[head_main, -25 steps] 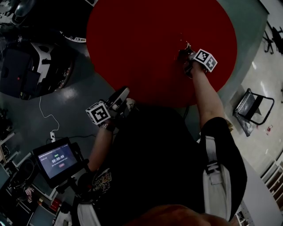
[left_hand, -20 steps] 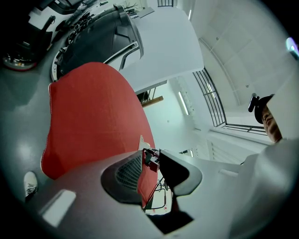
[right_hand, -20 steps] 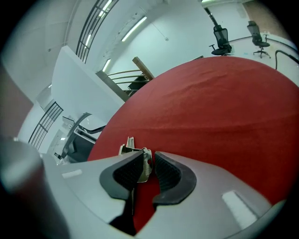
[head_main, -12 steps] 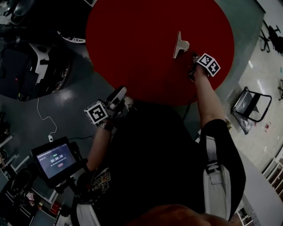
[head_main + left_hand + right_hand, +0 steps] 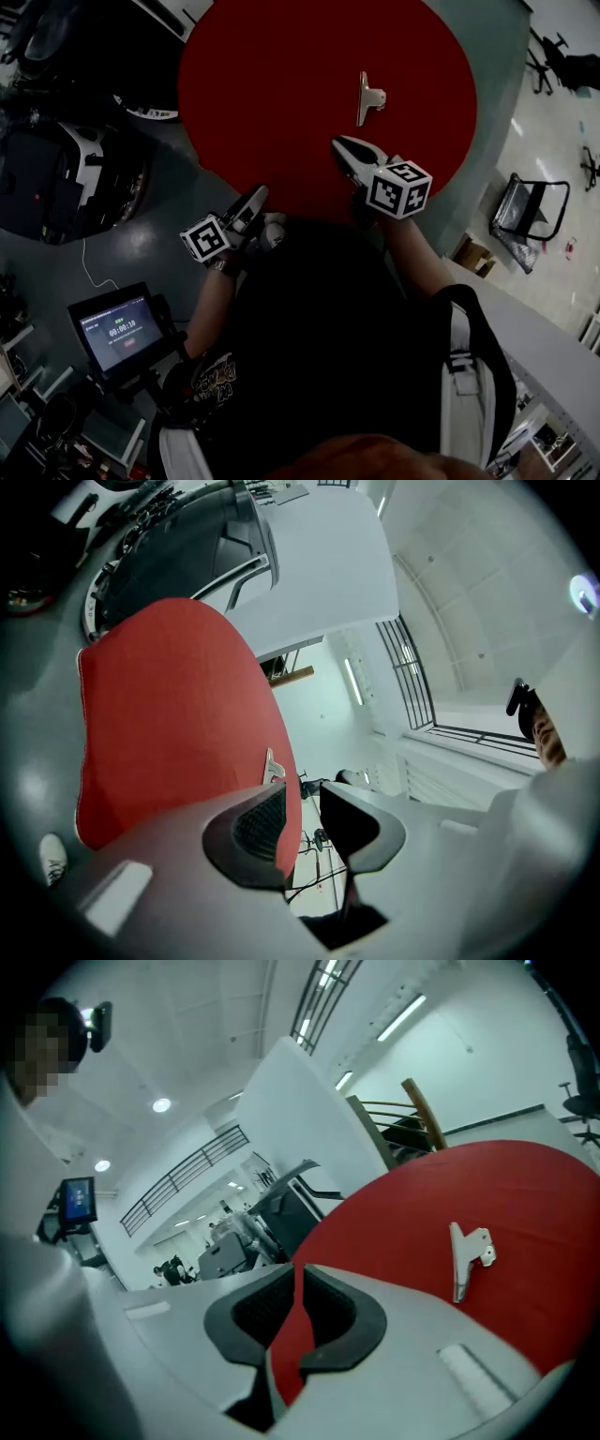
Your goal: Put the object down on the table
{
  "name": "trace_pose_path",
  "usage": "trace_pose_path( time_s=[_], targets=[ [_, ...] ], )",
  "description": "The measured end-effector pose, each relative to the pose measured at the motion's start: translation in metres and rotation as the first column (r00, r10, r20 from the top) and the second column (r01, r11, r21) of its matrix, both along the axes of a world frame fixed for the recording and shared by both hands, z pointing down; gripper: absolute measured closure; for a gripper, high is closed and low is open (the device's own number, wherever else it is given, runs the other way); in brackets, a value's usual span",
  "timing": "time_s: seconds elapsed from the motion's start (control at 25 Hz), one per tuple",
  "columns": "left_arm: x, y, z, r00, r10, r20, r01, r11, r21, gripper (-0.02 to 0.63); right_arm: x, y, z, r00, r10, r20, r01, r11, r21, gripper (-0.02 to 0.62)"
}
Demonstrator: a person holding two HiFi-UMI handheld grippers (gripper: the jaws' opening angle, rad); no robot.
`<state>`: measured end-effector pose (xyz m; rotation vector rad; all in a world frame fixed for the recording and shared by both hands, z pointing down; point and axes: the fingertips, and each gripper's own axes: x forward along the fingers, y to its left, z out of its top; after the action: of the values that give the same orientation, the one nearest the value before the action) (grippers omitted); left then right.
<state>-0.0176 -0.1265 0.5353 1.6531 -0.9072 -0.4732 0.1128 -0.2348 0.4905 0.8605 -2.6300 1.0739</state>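
A silver metal clip (image 5: 368,97) lies flat on the round red table (image 5: 281,94), alone and untouched. My right gripper (image 5: 340,146) is over the table's near edge, well short of the clip. In the right gripper view the clip (image 5: 466,1258) lies ahead to the right, and the right gripper's (image 5: 298,1275) jaws are closing to a narrow slit with nothing between them. My left gripper (image 5: 260,194) hovers by the table's near rim, close to my body. In its own view the left gripper (image 5: 302,795) is open and empty, with the clip (image 5: 272,766) far off.
A screen on a stand (image 5: 117,328) is at the lower left. Dark equipment (image 5: 56,159) fills the floor left of the table. A folding chair (image 5: 530,220) and a cardboard box (image 5: 473,253) stand to the right on the grey floor.
The right gripper let go of the clip, which now lies on the table, and drew back toward my body. The left gripper stayed where it was.
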Motion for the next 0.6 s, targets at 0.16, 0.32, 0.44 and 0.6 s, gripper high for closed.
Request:
trace_pose_path(
  time_s=[0.16, 0.32, 0.44, 0.6],
  targets=[
    [-0.003, 0.006, -0.01, 0.997, 0.083, -0.002, -0.083, 0.996, 0.032, 0.482, -0.035, 0.053, -0.057, 0.996, -0.073, 0.049, 0.067, 0.993, 0.098, 0.567],
    [0.015, 0.007, -0.026, 0.977, 0.21, 0.049, -0.214, 0.972, 0.1, 0.482, -0.02, 0.075, -0.087, 0.999, 0.001, 0.032, -0.006, 0.988, 0.152, 0.581],
    [0.014, 0.032, -0.041, 0.957, 0.281, 0.075, -0.289, 0.944, 0.156, 0.482, -0.019, 0.115, -0.095, 0.987, 0.147, 0.065, -0.154, 0.98, 0.128, 0.589],
    [0.033, 0.056, -0.046, 0.933, 0.357, 0.048, -0.36, 0.917, 0.171, 0.482, -0.007, 0.162, -0.085, 0.954, 0.263, 0.148, -0.268, 0.963, 0.014, 0.591]
  ],
)
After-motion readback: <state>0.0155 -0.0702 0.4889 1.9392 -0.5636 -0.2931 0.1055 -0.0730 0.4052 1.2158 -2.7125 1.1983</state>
